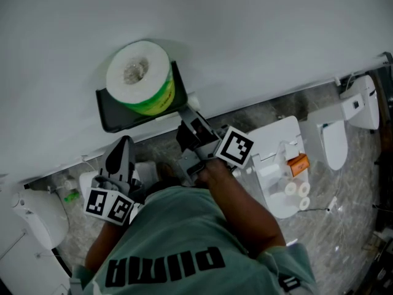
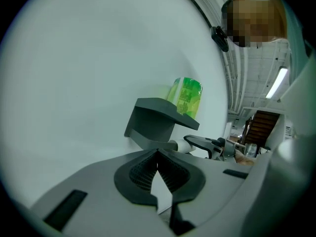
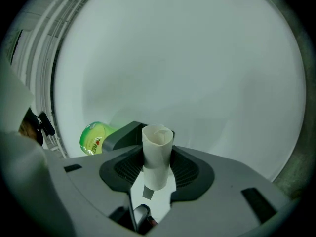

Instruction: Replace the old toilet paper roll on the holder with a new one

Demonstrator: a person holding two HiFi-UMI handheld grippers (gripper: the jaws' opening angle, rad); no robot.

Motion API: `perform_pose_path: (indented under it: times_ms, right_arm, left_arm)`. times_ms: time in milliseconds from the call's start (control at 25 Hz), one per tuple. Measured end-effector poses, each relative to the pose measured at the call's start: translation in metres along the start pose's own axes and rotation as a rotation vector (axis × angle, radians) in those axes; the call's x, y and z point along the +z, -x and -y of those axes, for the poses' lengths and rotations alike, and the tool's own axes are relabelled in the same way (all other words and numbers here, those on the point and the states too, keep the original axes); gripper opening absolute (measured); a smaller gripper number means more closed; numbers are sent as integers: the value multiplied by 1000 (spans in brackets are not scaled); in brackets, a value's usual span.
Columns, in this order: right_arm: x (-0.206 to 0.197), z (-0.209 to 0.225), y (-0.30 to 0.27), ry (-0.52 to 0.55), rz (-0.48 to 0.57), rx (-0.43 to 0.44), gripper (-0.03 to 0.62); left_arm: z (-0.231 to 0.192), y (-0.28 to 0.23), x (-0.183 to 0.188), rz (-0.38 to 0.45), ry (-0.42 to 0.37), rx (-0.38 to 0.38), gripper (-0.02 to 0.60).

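Observation:
A new toilet paper roll [image 1: 140,77] in a green wrapper stands upright on the top shelf of the black wall holder [image 1: 116,112]. My right gripper [image 1: 189,117] sits just off the holder's right end, shut on a bare white cardboard core [image 3: 157,154] that stands up between its pads. The left gripper view shows that core [image 2: 181,145] close beside the holder [image 2: 158,115], under the green roll [image 2: 186,97]. My left gripper [image 1: 123,149] hangs below the holder's left half, away from it. Its pads [image 2: 148,169] meet at the tips with nothing between them.
The plain white wall fills the space behind the holder. On the grey stone floor stand a white toilet [image 1: 334,141] at the right and another white fixture [image 1: 37,217] at the left. A white tray [image 1: 270,140] holds small white rolls and an orange object [image 1: 299,163].

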State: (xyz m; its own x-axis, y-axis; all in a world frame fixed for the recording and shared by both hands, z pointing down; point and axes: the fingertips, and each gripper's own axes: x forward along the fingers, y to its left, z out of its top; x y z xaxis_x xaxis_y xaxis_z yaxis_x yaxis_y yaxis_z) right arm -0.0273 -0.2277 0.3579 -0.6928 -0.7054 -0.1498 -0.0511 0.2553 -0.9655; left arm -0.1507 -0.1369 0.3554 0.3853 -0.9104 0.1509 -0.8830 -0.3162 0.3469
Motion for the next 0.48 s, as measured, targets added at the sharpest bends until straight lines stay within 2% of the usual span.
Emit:
perform_pose_path:
  times_ms: [480]
  right_arm:
    - [52, 2, 24, 70, 82, -11, 173]
  left_arm:
    - [38, -11, 3, 42, 72, -169, 5]
